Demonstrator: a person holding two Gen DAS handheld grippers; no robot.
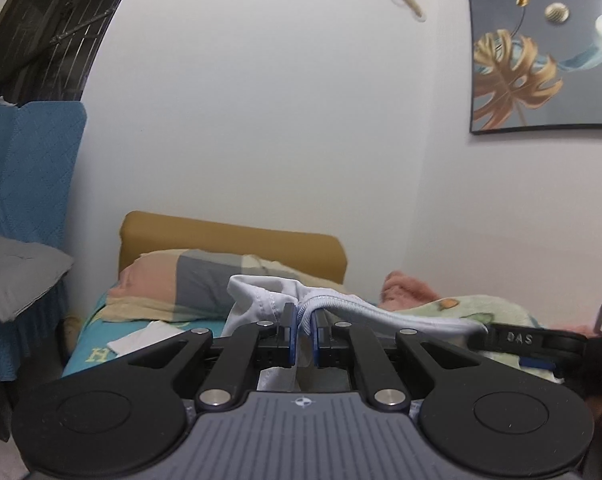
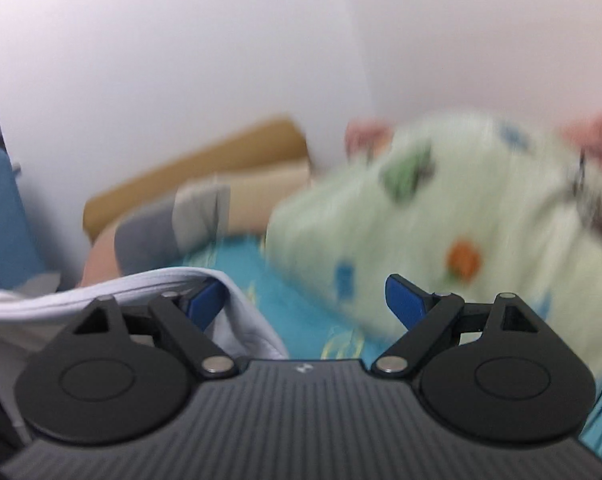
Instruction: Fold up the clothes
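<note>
bed (image 2: 301, 304) — framed print (image 1: 541, 48) in left view only

The right gripper (image 2: 305, 300) has its jaws spread wide, nothing pinched between the blue pads (image 2: 405, 300); a white garment (image 2: 101, 296) drapes over the left finger; beyond, blurred, lie a turquoise sheet (image 2: 301, 292), a pale green patterned quilt (image 2: 481, 208) and a mustard headboard (image 2: 205, 164).

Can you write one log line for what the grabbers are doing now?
left gripper: shut on white garment | right gripper: open, garment hem over one finger | step: lifting above bed
</note>
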